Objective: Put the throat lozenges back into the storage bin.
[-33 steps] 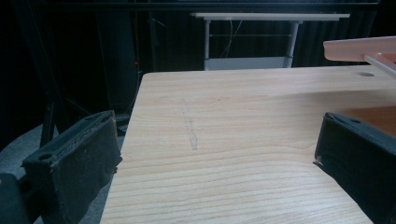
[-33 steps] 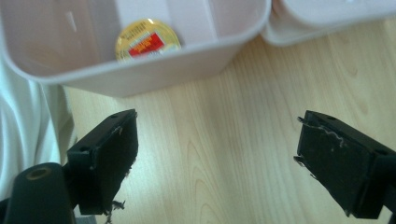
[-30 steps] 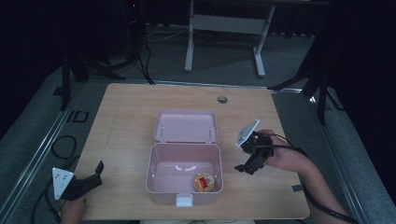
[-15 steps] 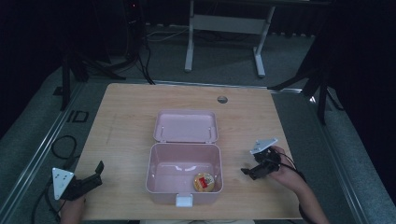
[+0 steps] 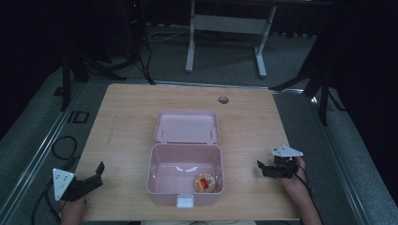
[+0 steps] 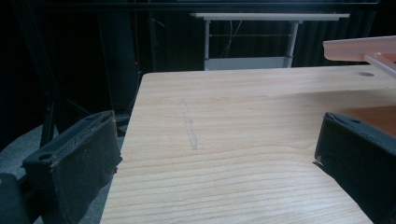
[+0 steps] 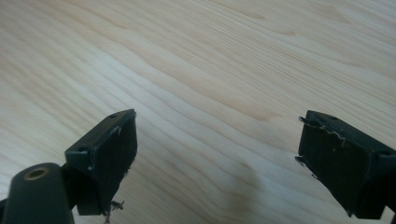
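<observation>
My left gripper [image 5: 96,174] rests at the table's [image 5: 126,117] near left corner, jaws spread wide and empty — in the left gripper view only bare wood lies between them, with the box's raised lid edge [image 6: 359,49] at the far right. At centre sits the pink box [image 5: 185,190], lid [image 5: 187,126] thrown back flat behind it, and a small round snack [image 5: 205,183] with a red-and-yellow top lies inside, in the near right corner. To the right, my right gripper [image 5: 263,168] has dropped in the last second from beside the box's rim to low over the table, well clear of the box, jaws wide with nothing between them. I read that as the drop-off done — the snack is in, the hand is out. What looks left is closing the lid, and either gripper is free for it.
</observation>
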### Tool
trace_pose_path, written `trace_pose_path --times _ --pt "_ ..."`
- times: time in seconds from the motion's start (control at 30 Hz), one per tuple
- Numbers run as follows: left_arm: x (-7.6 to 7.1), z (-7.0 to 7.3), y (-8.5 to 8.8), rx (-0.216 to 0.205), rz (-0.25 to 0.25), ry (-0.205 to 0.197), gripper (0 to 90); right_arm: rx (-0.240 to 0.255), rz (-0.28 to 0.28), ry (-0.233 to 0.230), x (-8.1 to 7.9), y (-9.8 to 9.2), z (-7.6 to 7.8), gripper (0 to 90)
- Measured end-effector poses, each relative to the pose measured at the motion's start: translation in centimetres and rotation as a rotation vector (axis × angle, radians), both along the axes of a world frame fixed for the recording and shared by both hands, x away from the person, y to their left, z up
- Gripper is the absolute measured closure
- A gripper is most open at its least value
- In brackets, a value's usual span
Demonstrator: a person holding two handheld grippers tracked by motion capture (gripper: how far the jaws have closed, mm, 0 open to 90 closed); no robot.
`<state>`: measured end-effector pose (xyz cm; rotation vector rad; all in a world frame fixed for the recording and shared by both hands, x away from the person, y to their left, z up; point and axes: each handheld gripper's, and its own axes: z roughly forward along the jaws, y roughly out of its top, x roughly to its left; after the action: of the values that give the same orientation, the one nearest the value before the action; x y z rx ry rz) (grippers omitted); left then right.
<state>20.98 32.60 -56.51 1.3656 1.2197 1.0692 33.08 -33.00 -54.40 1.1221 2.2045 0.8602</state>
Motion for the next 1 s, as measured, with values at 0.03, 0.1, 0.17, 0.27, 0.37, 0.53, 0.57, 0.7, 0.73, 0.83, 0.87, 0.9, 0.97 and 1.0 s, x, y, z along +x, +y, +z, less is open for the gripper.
trace_pose_path --times 0.03,0.1,0.17,0.27,0.37,0.53,0.57,0.7,0.73,0.83,0.87,0.9,0.97,1.0 --pt "0.0 0.0 0.0 0.000 0.000 0.000 0.4 -0.003 -0.022 -0.011 -0.1 -0.2 -0.1 11.4" --pt "0.0 0.0 0.0 0.000 0.000 0.000 0.4 -0.013 -0.058 -0.034 -0.2 -0.5 -0.3 11.4" --pt "0.0 0.0 0.0 0.000 -0.001 0.000 0.4 -0.005 -0.103 -0.043 -0.3 -1.0 -0.5 11.3" --pt "0.0 0.0 0.0 0.000 -0.001 -0.001 0.4 0.030 -0.156 -0.055 -0.3 -1.7 -0.7 11.4" --pt "0.0 0.0 0.0 0.000 -0.001 0.000 0.4 0.054 -0.190 -0.078 -0.5 -2.2 -0.8 11.4" --pt "0.0 0.0 0.0 -0.001 -0.001 0.000 0.4 0.073 -0.247 -0.094 -0.5 -2.9 -0.8 11.4" --pt "0.0 0.0 0.0 -0.001 -0.001 0.001 0.4 0.079 -0.253 -0.098 -0.4 -3.1 -0.8 11.4" --pt "0.0 0.0 0.0 -0.003 0.000 0.000 0.4 0.121 -0.272 -0.104 -0.4 -3.6 -0.7 11.4" --pt "0.0 0.0 0.0 -0.003 0.001 0.000 0.4 0.129 -0.273 -0.106 -0.4 -3.8 -0.7 11.4" --pt "0.0 0.0 0.0 -0.003 0.002 0.001 0.4 0.146 -0.272 -0.094 -0.3 -4.0 -0.7 11.4" --pt "0.0 0.0 0.0 -0.004 0.002 0.000 0.4 0.151 -0.268 -0.088 -0.2 -4.0 -0.7 11.4" --pt "0.0 0.0 0.0 -0.004 0.002 0.000 0.4 0.150 -0.275 -0.086 -0.2 -4.0 -0.7 11.4" --pt "0.0 0.0 0.0 -0.004 0.002 0.000 0.4 0.146 -0.273 -0.086 -0.2 -4.0 -0.7 11.4" --pt "0.0 0.0 0.0 -0.005 0.001 0.000 0.4 0.143 -0.272 -0.083 -0.1 -4.0 -0.7 11.4"
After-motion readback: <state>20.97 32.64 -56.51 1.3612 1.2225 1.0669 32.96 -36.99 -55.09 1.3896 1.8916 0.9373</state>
